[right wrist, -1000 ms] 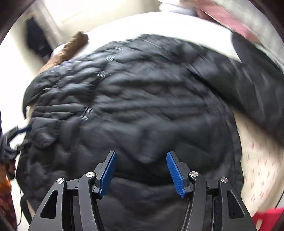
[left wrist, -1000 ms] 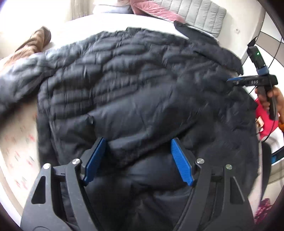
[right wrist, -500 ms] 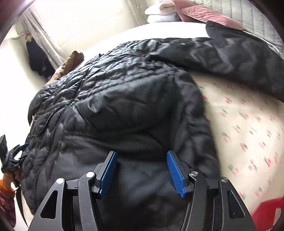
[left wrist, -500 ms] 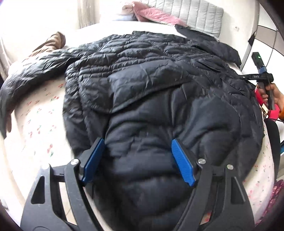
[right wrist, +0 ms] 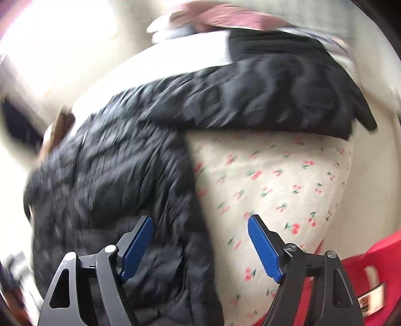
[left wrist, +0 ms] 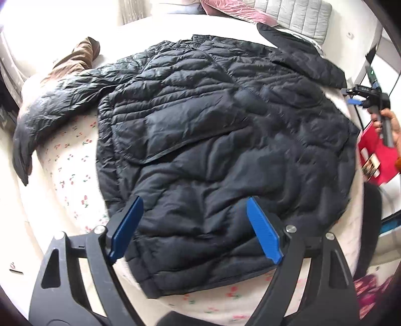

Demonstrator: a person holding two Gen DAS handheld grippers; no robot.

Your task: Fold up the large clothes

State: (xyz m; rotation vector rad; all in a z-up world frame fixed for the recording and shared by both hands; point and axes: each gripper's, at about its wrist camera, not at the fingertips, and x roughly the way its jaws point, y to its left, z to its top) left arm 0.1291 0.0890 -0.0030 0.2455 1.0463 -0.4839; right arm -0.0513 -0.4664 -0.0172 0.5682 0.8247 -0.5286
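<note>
A black quilted puffer jacket [left wrist: 213, 140] lies spread flat over the bed [left wrist: 67, 160], whose sheet is cream with a small red cherry print. Its body covers the middle of the bed, the hem reaching toward the near edge, one sleeve [left wrist: 57, 105] stretched out toward the bed's left edge and the other sleeve [left wrist: 300, 55] running toward the headboard end, near a grey quilted pillow [left wrist: 298, 15] and a pink cushion [left wrist: 225, 8]. A brown garment [left wrist: 75, 60] lies at the far left corner. The left gripper [left wrist: 194, 230] hangs above the jacket's hem with its jaws opening wide; the fabric lies below them and the blue pads do not press on it. In the blurred right wrist view, the right gripper [right wrist: 200, 248] hovers over the jacket's side edge, its jaws likewise opening wide, one pad over black fabric and the other over bare sheet, gripping nothing. A red bag [right wrist: 363, 275] sits at the bed's near right edge.
</note>
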